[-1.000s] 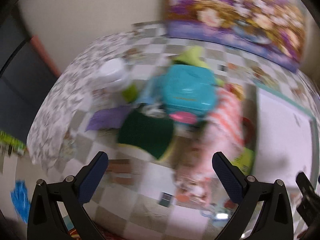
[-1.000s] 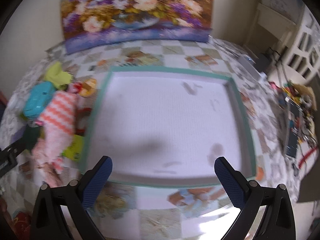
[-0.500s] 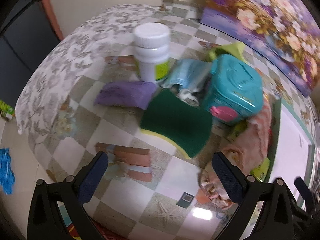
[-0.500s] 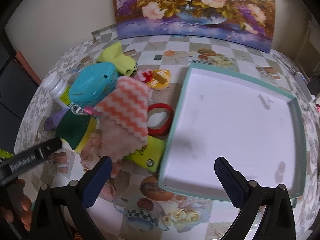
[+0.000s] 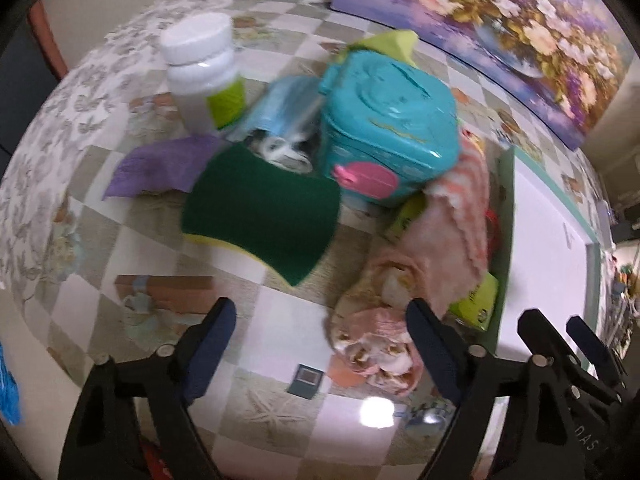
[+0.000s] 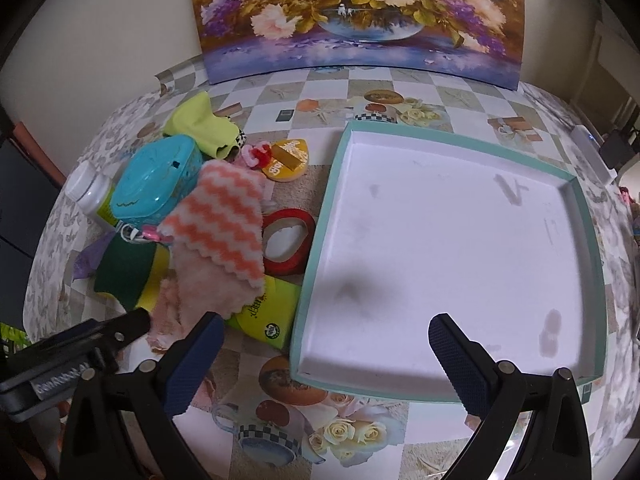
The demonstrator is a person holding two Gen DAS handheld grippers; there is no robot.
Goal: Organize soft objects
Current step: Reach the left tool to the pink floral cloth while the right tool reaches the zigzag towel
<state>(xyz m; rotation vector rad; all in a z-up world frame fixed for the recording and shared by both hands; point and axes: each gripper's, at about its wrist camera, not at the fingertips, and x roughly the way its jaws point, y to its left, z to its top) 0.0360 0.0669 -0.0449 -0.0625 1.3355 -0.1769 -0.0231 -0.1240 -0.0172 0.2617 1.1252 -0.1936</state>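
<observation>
The soft things lie in a pile left of the tray: a green sponge (image 5: 260,216) with a yellow base, a purple cloth (image 5: 160,164), a yellow-green cloth (image 6: 200,124) and an orange-and-white zigzag cloth (image 6: 224,216) draped over the heap. Its pink end (image 5: 376,340) is bunched on the table. My left gripper (image 5: 320,340) points down just in front of the sponge. Its jaws are closing, the pink bunch lies between them by the right finger, and the pads do not press on it. My right gripper (image 6: 324,360) hangs open over the near left corner of the white tray (image 6: 320,216), holding nothing.
A teal plastic box (image 5: 384,128), a white bottle (image 5: 200,76), a red tape ring (image 6: 288,240) and a yellow-green packet (image 6: 268,312) sit among the cloths. A flower painting (image 6: 356,12) leans on the back wall. The table edge curves round on the left.
The left gripper has sunk and tipped down toward the pile, and its jaws have narrowed. The right gripper has swung left from over the tray's middle to its near left corner.
</observation>
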